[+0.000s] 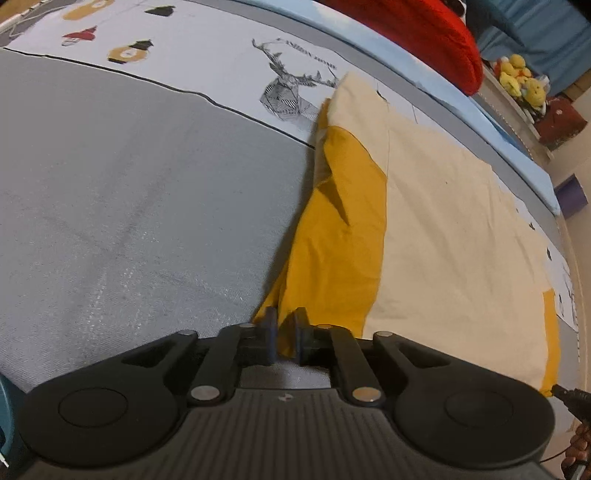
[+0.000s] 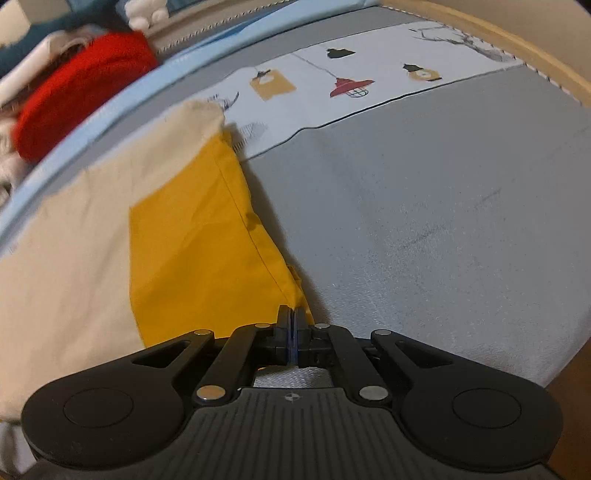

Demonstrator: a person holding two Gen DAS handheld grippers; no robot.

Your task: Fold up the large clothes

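Observation:
A cream and mustard-yellow garment (image 1: 443,206) lies spread on a grey bed cover (image 1: 129,203). In the left wrist view my left gripper (image 1: 285,325) has its jaws narrowly apart around the yellow sleeve edge (image 1: 332,251), with fabric between the pads. In the right wrist view my right gripper (image 2: 294,317) is shut tight on the seamed yellow edge (image 2: 207,236) of the same garment (image 2: 66,251), close above the grey cover (image 2: 424,221).
A white printed band with lamps and a deer (image 1: 207,62) crosses the cover, also in the right wrist view (image 2: 332,81). A red cushion (image 1: 424,33) and yellow plush toys (image 1: 521,79) lie beyond the bed edge. A wooden rim (image 2: 535,48) runs at the right.

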